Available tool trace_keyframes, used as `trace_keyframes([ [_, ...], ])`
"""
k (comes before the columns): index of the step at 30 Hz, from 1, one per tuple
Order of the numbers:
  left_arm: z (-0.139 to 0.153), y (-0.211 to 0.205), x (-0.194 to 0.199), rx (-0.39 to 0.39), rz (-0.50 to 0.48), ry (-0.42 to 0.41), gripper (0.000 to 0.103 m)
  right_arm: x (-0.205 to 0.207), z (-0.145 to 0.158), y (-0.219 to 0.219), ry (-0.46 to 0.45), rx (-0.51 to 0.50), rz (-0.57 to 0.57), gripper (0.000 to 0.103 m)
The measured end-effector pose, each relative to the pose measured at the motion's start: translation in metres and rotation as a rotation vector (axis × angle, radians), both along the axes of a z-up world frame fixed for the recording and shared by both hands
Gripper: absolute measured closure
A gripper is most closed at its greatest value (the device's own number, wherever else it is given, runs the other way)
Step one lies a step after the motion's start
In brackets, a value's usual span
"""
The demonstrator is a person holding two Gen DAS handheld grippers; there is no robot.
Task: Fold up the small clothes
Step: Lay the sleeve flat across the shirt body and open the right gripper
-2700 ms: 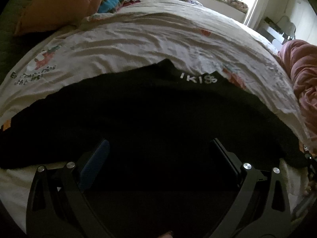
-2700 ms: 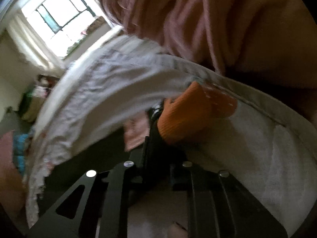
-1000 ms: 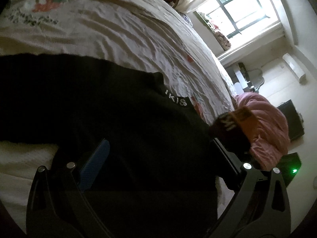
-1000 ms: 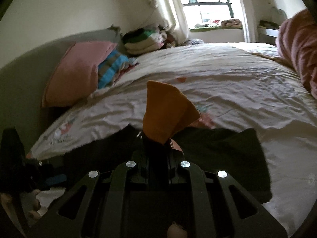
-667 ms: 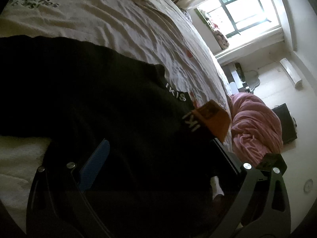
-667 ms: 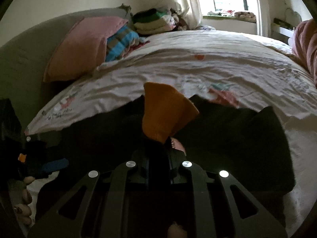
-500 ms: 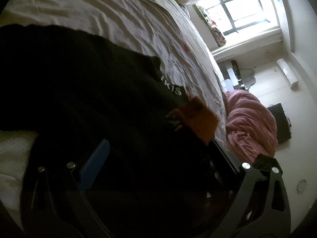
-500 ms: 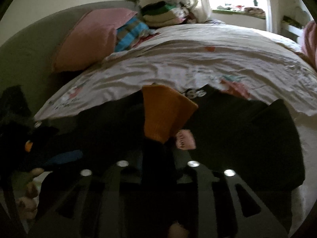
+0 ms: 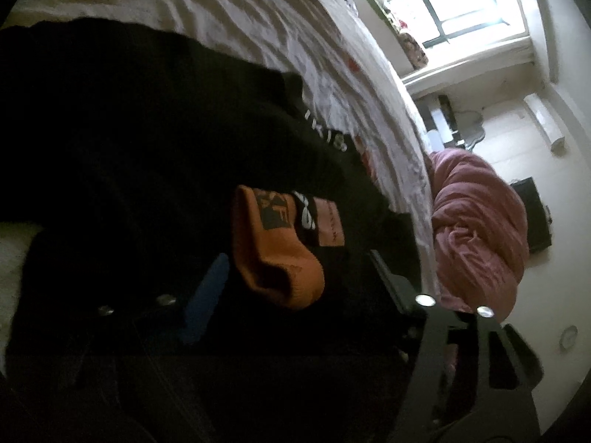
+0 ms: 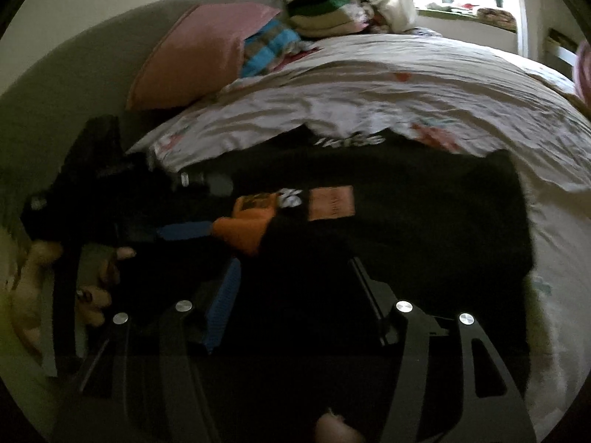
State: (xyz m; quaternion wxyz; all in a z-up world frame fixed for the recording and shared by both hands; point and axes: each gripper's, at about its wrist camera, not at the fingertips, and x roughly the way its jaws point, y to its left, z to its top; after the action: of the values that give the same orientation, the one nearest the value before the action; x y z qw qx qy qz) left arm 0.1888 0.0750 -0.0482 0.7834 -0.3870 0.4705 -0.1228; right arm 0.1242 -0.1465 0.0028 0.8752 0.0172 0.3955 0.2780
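Note:
A black sweatshirt lies flat on the bed, white lettering at its collar. Its sleeve is folded across the body, and the orange cuff rests on the black cloth beside a pink patch. My left gripper is open, its jaws wide apart on either side of the cuff. In the right wrist view the sweatshirt and cuff lie ahead. My right gripper is open and empty over the garment. The left gripper shows there from the side.
The bed sheet is white with small prints. A pink pillow and folded clothes sit at the headboard. A pink blanket is heaped at the bed's right edge, near the window.
My right gripper carried the orange cuff leftward over the sweatshirt, opened and let it go. The cuff now lies on the black cloth between my left gripper's jaws.

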Motion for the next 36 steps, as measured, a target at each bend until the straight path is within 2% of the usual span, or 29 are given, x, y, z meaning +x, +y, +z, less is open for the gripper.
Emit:
trace_keyframes([
  [3,-0.005,-0.013,0.005,0.059,-0.019,0.020,0.045,0.004,0.006,-0.018,-0.012,0.019,-0.054,0.045],
  [4,-0.005,-0.017,0.007,0.093,-0.024,0.020,0.054,0.005,0.007,-0.022,-0.014,0.024,-0.063,0.045],
  [5,-0.004,-0.021,0.008,0.117,-0.028,0.020,0.073,0.006,0.008,-0.028,-0.018,0.025,-0.077,0.045],
  [6,-0.003,-0.025,0.010,0.143,-0.037,0.018,0.080,0.006,0.009,-0.031,-0.019,0.024,-0.086,0.045],
  [8,0.002,-0.030,0.014,0.139,-0.062,-0.001,0.097,0.007,0.009,-0.040,-0.019,0.026,-0.105,0.045],
  [10,0.016,-0.033,0.013,0.143,-0.068,-0.038,0.098,0.007,0.008,-0.047,-0.017,0.026,-0.126,0.045],
  [16,0.090,-0.039,0.004,0.260,-0.062,-0.244,0.099,0.010,0.008,-0.067,-0.017,0.030,-0.179,0.045],
  [20,0.113,-0.031,-0.010,0.341,-0.037,-0.324,0.099,0.010,0.010,-0.071,-0.025,0.026,-0.194,0.045],
  [25,0.095,-0.021,-0.013,0.403,-0.021,-0.273,0.099,0.014,0.009,-0.066,-0.027,-0.004,-0.207,0.045],
  [30,0.070,-0.008,-0.014,0.414,-0.009,-0.209,0.099,0.024,0.006,-0.057,-0.027,-0.054,-0.218,0.045],
  [36,0.071,0.012,-0.023,0.438,0.039,-0.213,0.096,0.037,-0.001,-0.043,-0.020,-0.113,-0.208,0.045],
])
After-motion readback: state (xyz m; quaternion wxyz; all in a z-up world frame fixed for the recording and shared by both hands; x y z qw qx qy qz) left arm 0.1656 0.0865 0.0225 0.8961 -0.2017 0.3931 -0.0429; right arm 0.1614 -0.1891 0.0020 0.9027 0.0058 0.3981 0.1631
